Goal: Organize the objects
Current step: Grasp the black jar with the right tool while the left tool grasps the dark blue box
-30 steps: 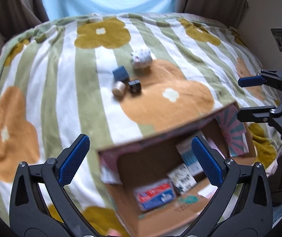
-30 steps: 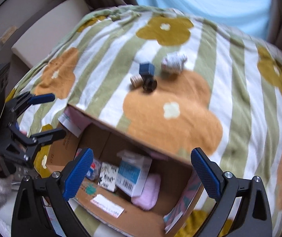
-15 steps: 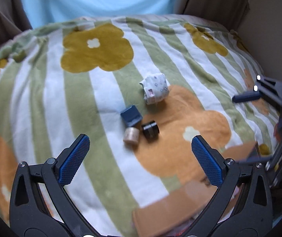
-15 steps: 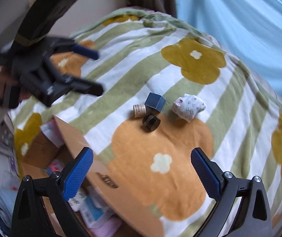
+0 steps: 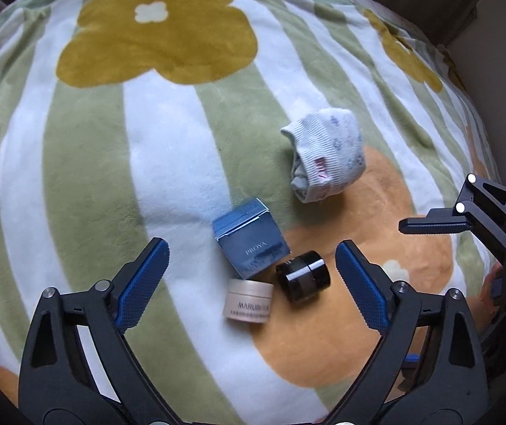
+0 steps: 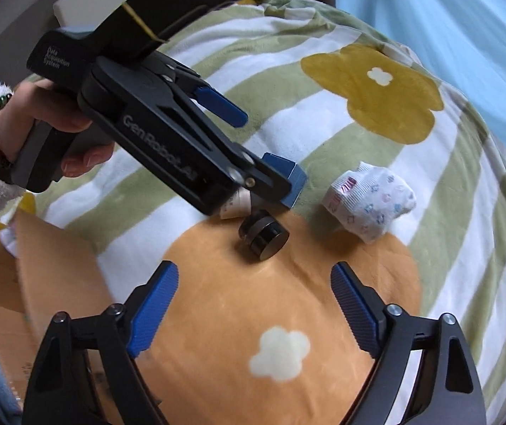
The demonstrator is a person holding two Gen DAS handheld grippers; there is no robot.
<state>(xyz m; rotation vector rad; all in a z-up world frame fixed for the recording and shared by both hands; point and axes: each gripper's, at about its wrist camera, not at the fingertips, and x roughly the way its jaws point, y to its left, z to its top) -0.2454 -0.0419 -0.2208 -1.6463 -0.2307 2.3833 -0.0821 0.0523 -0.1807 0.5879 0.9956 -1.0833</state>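
While both claws gape wide and grip nothing, the left gripper (image 5: 249, 269) hangs over a tight cluster on the plush striped blanket (image 5: 86, 163): a boxy blue carton (image 5: 249, 235), a glossy black jar (image 5: 302, 279) lying on its side with its axis slanting toward the right gripper (image 6: 253, 297), and a matte beige tub (image 5: 248, 301), tilted. Near them rests a ribbed, balled sock (image 5: 327, 154). A cardboard flap (image 6: 58, 269) edges the blanket.

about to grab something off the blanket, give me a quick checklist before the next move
1. Left gripper open: ok.
2. Right gripper open: ok.
3. Both empty: ok.
4. Beige jar between the left fingers: ok; blue box and black jar crowd it.
5. Sock apart from the cluster: ok.
6. Cardboard box open to receive: cannot tell, only a flap shows.
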